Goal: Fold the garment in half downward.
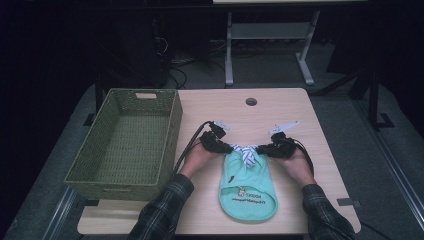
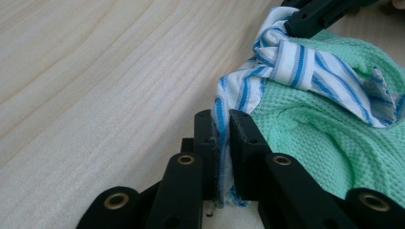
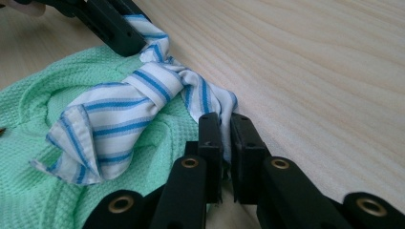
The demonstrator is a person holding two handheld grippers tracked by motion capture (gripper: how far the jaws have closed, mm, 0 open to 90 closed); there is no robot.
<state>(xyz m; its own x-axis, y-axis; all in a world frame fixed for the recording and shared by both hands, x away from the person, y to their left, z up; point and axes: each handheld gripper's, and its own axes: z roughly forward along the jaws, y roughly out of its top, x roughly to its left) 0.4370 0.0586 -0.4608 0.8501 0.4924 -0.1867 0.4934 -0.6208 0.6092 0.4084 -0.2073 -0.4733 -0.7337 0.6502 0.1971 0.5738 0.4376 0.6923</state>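
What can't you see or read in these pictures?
- High view: the print on the green bib is too small to read.
- Left gripper view: the striped tie's end is hidden between the left tool's jaws.
- Right gripper view: the bib runs off the left edge.

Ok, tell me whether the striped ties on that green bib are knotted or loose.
Knotted. The striped ties wrap into a knot above the green bib, and each gripper, left and right, pinches one end.

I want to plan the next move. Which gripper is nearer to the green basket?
Left. The left gripper is just right of the green basket, clamping the striped tie of the mint bib. The right gripper holds the tie's other end, farther right.
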